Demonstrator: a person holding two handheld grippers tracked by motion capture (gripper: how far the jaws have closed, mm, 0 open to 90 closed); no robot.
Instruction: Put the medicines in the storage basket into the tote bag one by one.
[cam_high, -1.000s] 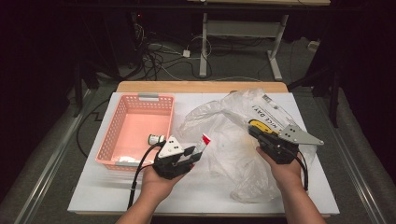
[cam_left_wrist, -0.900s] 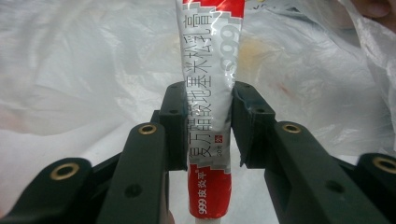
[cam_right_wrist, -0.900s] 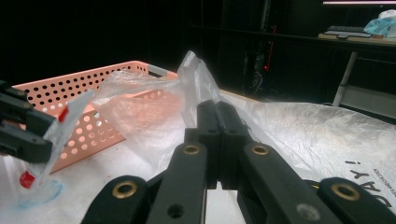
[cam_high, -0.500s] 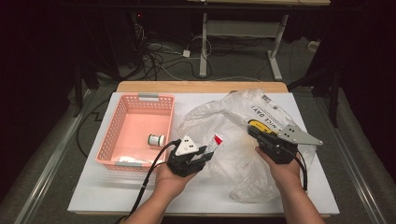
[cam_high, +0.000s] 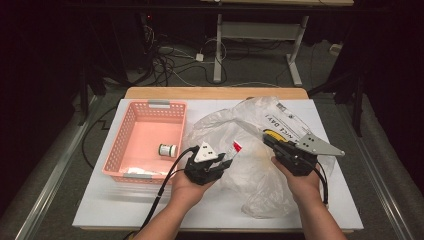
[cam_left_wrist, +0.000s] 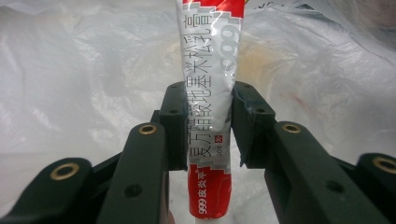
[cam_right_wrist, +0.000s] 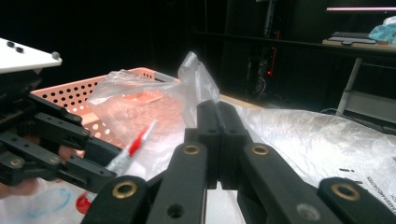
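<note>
A red and silver ointment tube (cam_left_wrist: 210, 93) with printed characters stands between the black pads (cam_left_wrist: 175, 126) of my left gripper (cam_left_wrist: 208, 128), which is shut on its middle. From above, the left gripper (cam_high: 226, 159) sits at the left edge of a crumpled clear plastic bag (cam_high: 250, 170), with the tube (cam_high: 236, 147) pointing away from the person. My right gripper (cam_high: 270, 139) is shut on a raised fold of the bag. In the right gripper view its jaws (cam_right_wrist: 217, 116) pinch the thin film, and the tube (cam_right_wrist: 135, 144) shows at the left.
A pink perforated basket (cam_high: 150, 105) stands on the left of the white tabletop (cam_high: 125, 210). It holds a small white jar (cam_high: 167, 150) and a flat white packet (cam_high: 135, 171). Cables trail off the table's front. The floor behind is dark, with a desk frame.
My left gripper has carried the tube to the right, from beside the basket's front corner to the bag's edge. The right gripper and the bag fold have stayed put.
</note>
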